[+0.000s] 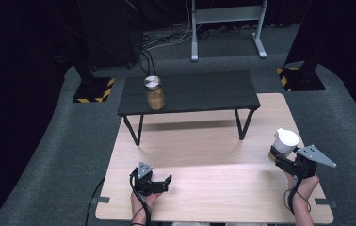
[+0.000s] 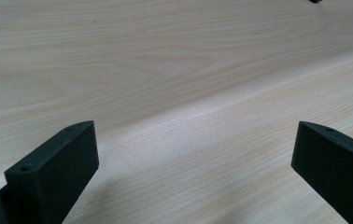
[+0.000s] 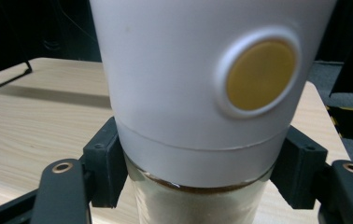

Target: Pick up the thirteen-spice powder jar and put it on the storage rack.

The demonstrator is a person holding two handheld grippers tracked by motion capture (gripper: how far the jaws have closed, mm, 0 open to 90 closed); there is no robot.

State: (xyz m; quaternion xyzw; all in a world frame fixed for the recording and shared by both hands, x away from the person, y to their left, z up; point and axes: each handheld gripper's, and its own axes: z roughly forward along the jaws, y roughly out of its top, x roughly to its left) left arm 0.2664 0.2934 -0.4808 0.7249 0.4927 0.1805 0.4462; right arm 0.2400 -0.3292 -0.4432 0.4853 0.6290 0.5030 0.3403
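My right gripper [image 1: 279, 157] is shut on a glass shaker with a wide white cap [image 1: 286, 140], held above the right side of the light wooden table [image 1: 199, 188]. In the right gripper view both jaws press the glass body just under the white cap [image 3: 202, 84], which has a round yellow button; pale brown powder shows in the glass [image 3: 198, 205]. My left gripper [image 1: 165, 182] rests low on the table near its front edge, jaws wide apart with nothing between them; the left gripper view shows bare wood between the fingers [image 2: 58, 172]. A second jar [image 1: 154, 93] with a silver lid and brown contents stands on the small black bench.
The small black bench [image 1: 199, 92] on thin legs stands across the far half of the table. Beyond the table lie grey carpet, stand bases with yellow-black tape [image 1: 93, 90] and a metal frame [image 1: 225, 28].
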